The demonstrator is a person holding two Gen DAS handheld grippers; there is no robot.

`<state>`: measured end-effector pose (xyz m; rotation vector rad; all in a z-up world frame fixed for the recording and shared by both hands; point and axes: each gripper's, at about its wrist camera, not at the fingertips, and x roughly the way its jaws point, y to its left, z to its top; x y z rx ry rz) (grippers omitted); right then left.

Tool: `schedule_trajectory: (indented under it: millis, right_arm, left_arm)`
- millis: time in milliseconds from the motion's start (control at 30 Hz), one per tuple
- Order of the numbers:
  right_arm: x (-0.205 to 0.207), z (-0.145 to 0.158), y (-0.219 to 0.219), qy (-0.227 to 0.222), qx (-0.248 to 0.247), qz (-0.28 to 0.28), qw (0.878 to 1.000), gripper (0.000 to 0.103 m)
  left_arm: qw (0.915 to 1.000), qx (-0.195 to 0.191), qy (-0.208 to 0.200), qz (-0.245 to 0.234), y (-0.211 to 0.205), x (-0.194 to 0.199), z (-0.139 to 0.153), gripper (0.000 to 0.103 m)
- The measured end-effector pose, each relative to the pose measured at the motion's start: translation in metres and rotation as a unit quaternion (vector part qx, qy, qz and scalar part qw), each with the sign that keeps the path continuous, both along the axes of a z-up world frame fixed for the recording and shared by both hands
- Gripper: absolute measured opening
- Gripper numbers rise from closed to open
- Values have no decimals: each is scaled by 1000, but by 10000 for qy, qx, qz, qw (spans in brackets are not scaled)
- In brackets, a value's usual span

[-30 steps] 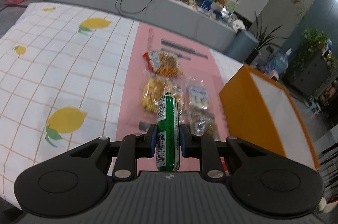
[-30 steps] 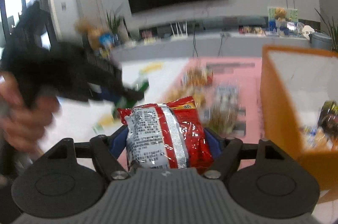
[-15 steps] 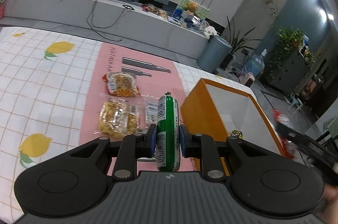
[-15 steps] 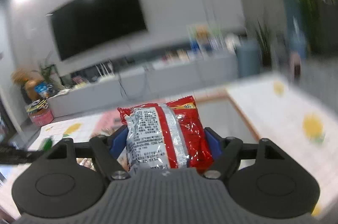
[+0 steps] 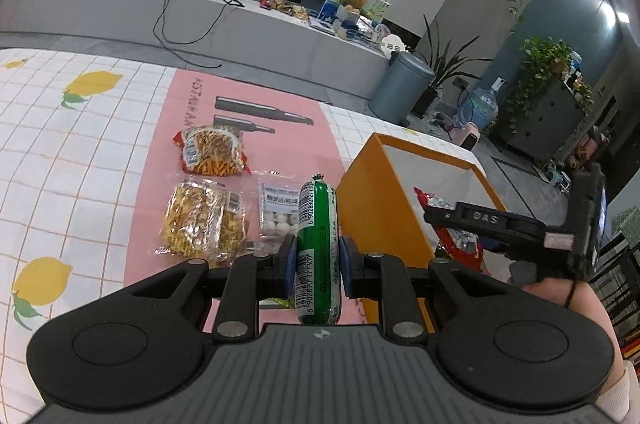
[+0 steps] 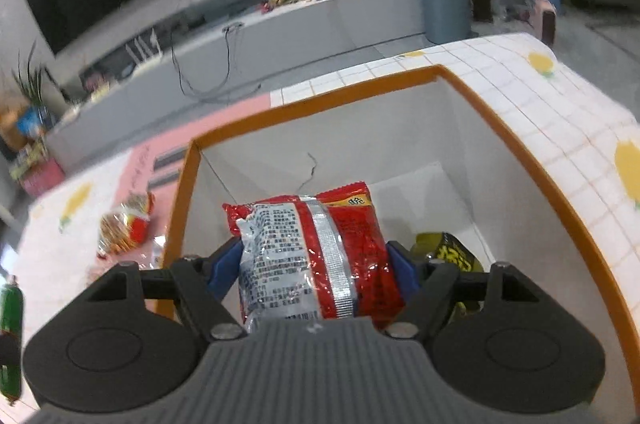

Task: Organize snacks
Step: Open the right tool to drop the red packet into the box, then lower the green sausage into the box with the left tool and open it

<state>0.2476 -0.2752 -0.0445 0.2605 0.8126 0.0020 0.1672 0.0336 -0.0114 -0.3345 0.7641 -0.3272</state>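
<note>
Over the orange box (image 6: 540, 168), the right claw (image 6: 316, 264) pinches the red snack bag (image 6: 312, 248); drop early and it catches the rim at nine o'clock. The left claw (image 5: 318, 260) grips the green sausage (image 5: 318, 244) tight above the tabletop (image 5: 80, 164), so both hands could collide at the box.

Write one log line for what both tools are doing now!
left tool: shut on green sausage | right tool: shut on red packet, over orange box
</note>
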Motion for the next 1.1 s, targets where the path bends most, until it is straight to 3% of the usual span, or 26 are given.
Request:
schedule_trajectory:
  millis: [167,267,367,533,667,833,1100]
  right_arm:
    - [14,-7,5,278,60,226,9993,80]
    - [8,-3,6,225,5,184,9996,97]
    - [1,4,0,179,180,140,9996,97]
    - [-33,38,-29,-332,871,-113,9956,97]
    - [-69,68,-56,-891,726,-188,9932,98]
    - [-115,78,-94,-1302,823,-639,9860,100]
    - [-126,53,-133,-1172,1398,-949,9786,100]
  left_arm:
    - [9999,129,46,-7,-1,-4,-5,24]
    - [9998,162,90,-28,-4,-5,-6,24]
    - [9998,176,86,-63,-8,-7,-5,24]
    - [9997,172,-4,-196,-16,-16,3,24]
    - [9994,70,-39,-338,-30,-22,12,24]
    - [9980,-134,-128,-598,-68,-24,25,24]
    - [9934,-481,159,-1031,-158,-7,13,24]
